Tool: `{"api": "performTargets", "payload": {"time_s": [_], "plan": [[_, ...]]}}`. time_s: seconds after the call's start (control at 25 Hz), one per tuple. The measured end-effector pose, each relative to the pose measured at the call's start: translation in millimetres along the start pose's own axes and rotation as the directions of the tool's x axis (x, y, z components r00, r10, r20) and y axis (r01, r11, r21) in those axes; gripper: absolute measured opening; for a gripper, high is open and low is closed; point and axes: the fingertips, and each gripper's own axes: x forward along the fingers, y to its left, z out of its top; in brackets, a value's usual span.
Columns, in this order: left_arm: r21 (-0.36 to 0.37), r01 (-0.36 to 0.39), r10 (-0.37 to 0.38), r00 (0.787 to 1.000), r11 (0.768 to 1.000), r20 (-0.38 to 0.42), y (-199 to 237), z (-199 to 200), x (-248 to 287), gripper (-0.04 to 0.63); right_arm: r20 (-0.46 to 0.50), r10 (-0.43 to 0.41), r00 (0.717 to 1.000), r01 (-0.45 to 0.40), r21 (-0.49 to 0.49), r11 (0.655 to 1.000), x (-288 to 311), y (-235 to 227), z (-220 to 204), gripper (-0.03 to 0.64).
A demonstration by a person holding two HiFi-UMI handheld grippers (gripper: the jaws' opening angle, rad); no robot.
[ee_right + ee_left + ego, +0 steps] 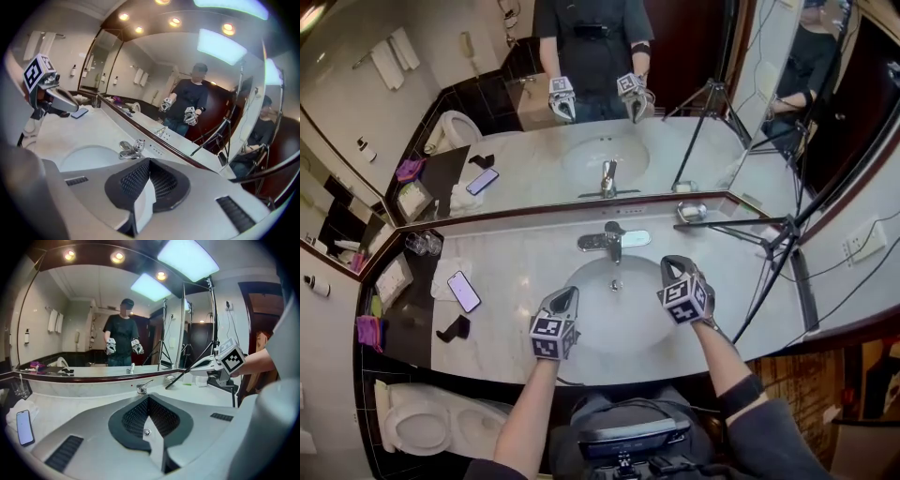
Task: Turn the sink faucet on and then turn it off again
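Observation:
The chrome faucet (609, 241) stands at the back of the white sink basin (617, 319), its lever pointing along the counter. My left gripper (566, 299) hovers over the basin's front left rim, shut with nothing between its jaws. My right gripper (673, 266) hangs over the basin's right side, a short way to the right of the faucet, also shut and holding nothing. Beyond the closed left gripper (148, 399) in its own view, the faucet (142, 387) sits straight ahead. From the right gripper (150, 161) view the faucet (129, 149) is ahead and slightly left.
A phone (464, 291) and a black object (455, 328) lie on the marble counter at left, with glasses (424, 244) behind them. A soap dish (692, 212) and a tripod (773, 248) stand at right. A mirror (581, 103) backs the counter. A toilet (422, 422) is lower left.

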Motion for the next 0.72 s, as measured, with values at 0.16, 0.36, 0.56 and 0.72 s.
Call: {"api": "performTargets", "payload": {"time_s": [0.16, 0.36, 0.56, 0.72], "plan": [[-0.013, 0.002, -0.002, 1.000, 1.000, 0.004, -4, 1, -4, -0.012, 0.051, 0.005, 0.999, -0.018, 0.273, 0.962, -25, -10, -18, 0.017], [-0.024, 0.001, 0.000, 1.000, 1.000, 0.013, -6, 1, -8, -0.012, 0.053, 0.000, 0.999, -0.022, 0.415, 0.910, -40, -12, -53, 0.018], [-0.023, 0.006, -0.006, 1.000, 1.000, 0.002, -9, 0, -9, -0.012, 0.054, 0.006, 0.999, -0.030, 0.454, 0.890, -44, -16, -67, 0.018], [0.016, 0.001, -0.001, 1.000, 1.000, 0.001, -12, 0, -8, -0.014, 0.042, 0.021, 0.999, -0.037, 0.438, 0.898, -43, -13, -71, 0.018]]}}
